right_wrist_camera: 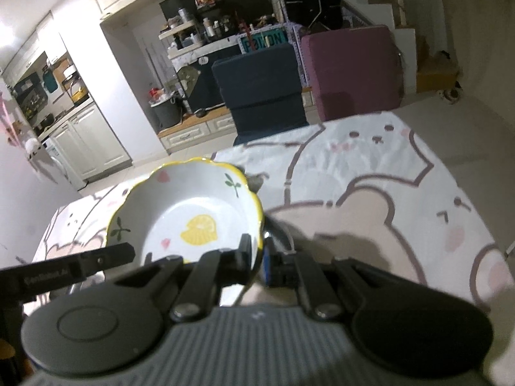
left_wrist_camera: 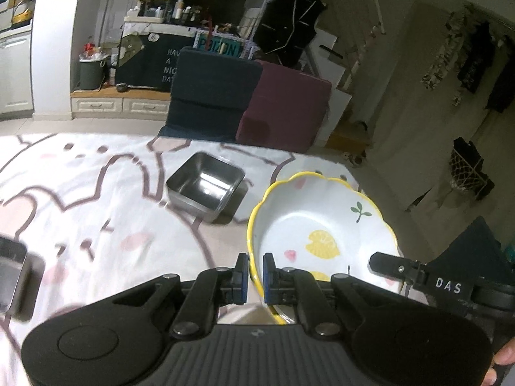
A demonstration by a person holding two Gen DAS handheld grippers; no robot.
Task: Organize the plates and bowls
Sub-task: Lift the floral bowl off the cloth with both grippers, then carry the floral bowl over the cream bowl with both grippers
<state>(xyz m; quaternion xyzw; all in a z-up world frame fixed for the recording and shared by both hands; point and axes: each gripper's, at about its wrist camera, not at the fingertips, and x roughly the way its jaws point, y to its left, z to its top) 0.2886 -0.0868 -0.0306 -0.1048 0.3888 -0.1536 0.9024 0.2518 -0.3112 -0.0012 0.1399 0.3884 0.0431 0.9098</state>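
Observation:
A white bowl with a scalloped yellow rim and lemon print is held above the table by both grippers. My left gripper is shut on its near left rim. My right gripper is shut on its right rim; the bowl also shows in the right wrist view. The right gripper's finger shows in the left wrist view, and the left gripper's finger shows in the right wrist view. A square steel bowl sits on the table beyond the left gripper.
The table carries a white cloth with a bear cartoon print. Another steel container sits at the left edge. Something round and white lies under the bowl's far side. A navy and a maroon chair stand behind the table.

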